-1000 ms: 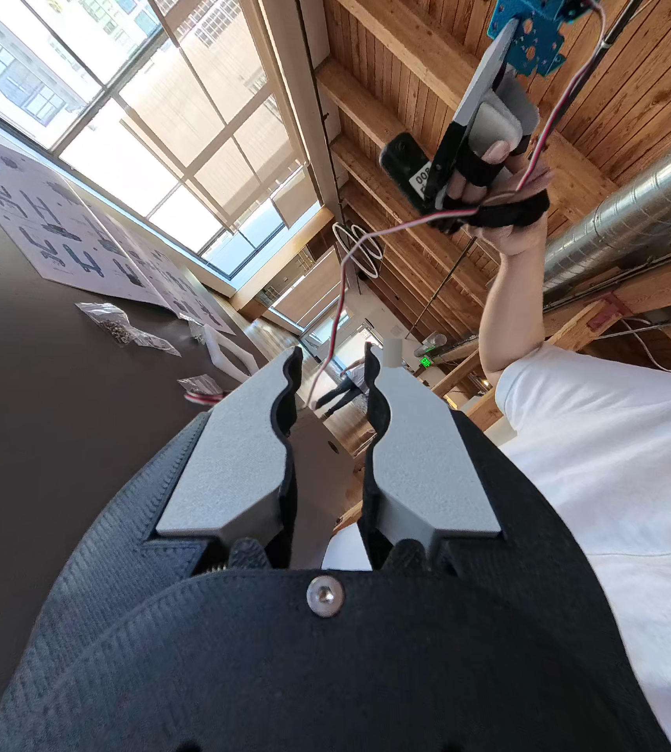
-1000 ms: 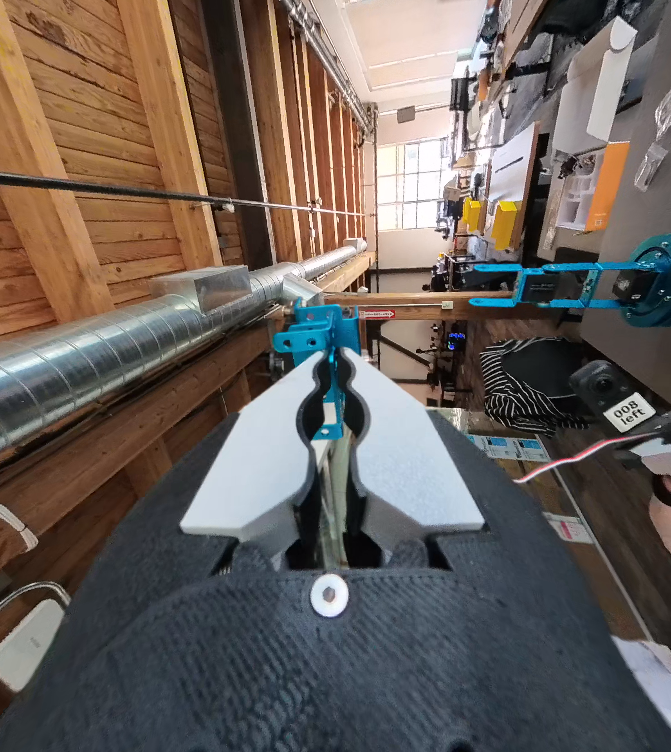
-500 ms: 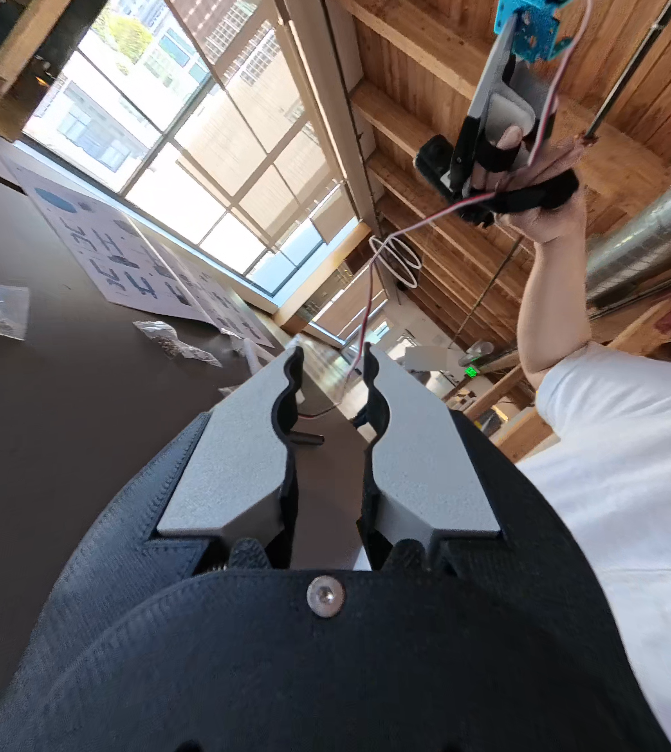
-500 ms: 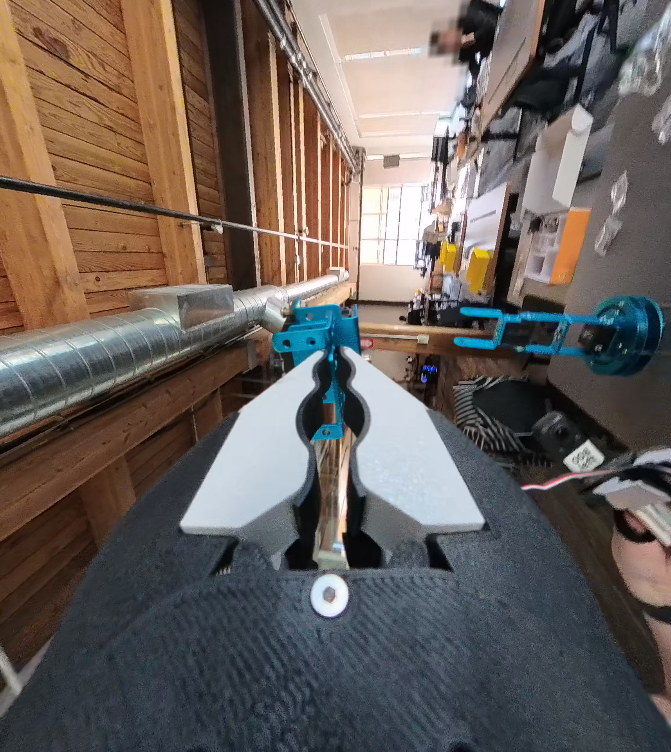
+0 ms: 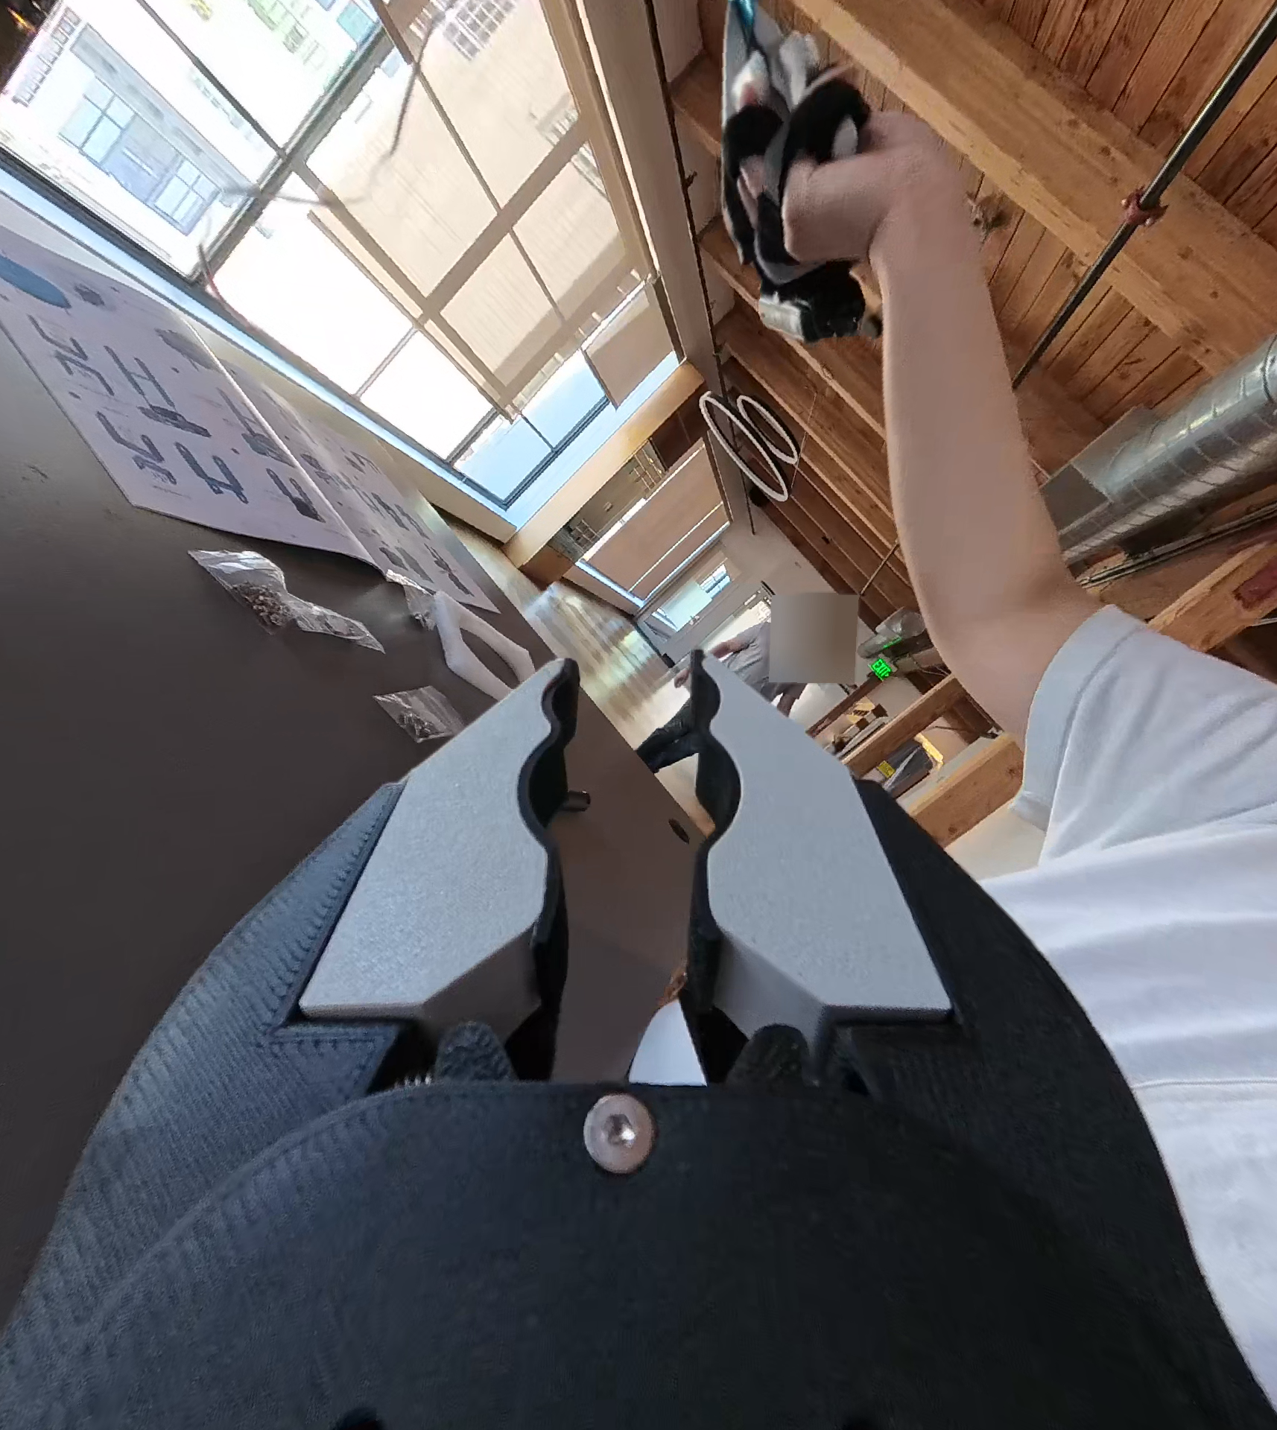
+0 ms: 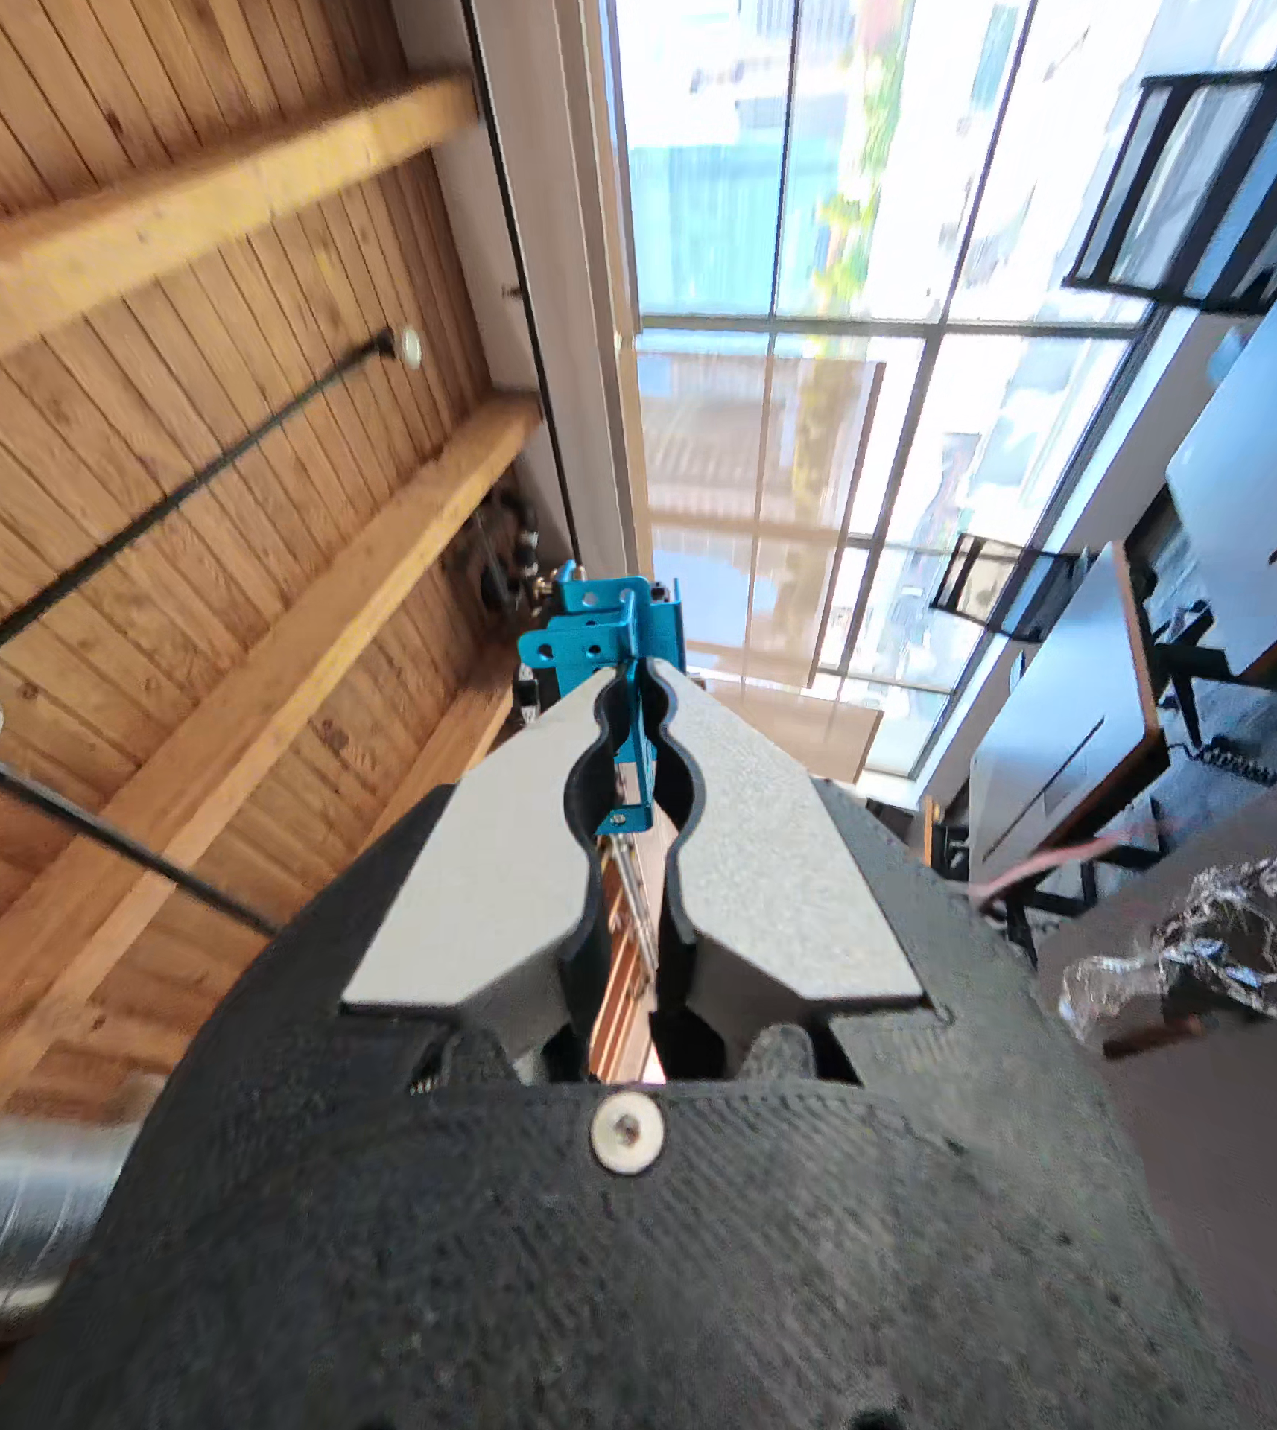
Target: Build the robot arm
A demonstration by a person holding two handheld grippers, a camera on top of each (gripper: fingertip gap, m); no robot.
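A dark bench fills the left of the left wrist view, with a large white printed sheet lying at its upper left, a few small clear bags of hardware near the middle left, and a white foam piece just beyond them. Tall windows take up the top of that frame, while wooden ceiling beams and a silver duct run along the upper right. In the right wrist view, wooden ceiling boards fill the left, windows the upper middle, and a crumpled clear bag lies at the right edge.
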